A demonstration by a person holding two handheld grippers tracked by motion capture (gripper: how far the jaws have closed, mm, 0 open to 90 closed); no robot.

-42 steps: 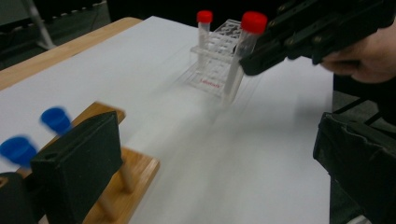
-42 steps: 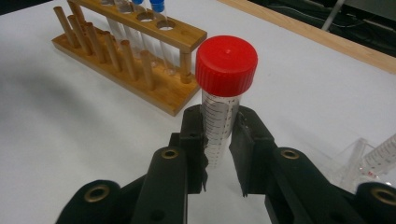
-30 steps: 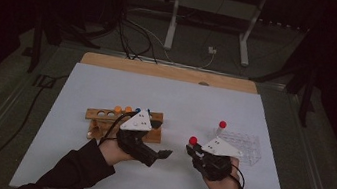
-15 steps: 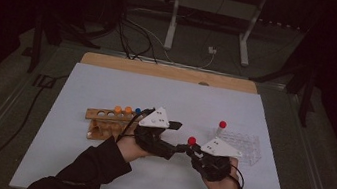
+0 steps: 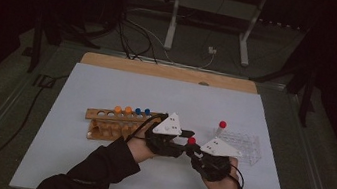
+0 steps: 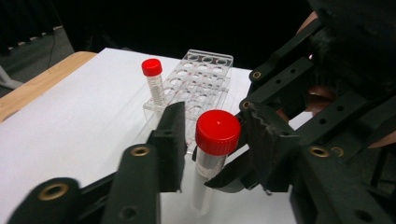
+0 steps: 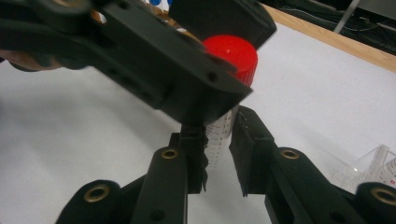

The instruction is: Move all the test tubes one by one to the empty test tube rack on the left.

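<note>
Red-capped tube (image 6: 212, 154) held upright beside the clear rack (image 5: 242, 146).
Right gripper (image 7: 219, 154) clamps its body; left gripper (image 6: 212, 140) jaws flank the cap, unclosed.

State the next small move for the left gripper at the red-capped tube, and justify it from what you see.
Probably close the left gripper on the red cap: its jaws stand open either side of the cap, while the right gripper clamps the tube body below, upright, ready for the cap to be gripped.

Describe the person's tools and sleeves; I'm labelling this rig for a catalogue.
Both tools, left tool and right tool, are black, each with two jaws with brass-coloured rivets, serrated pads, a pale three-cornered plate on top and a thin black cable. The sleeves are dark.
</note>
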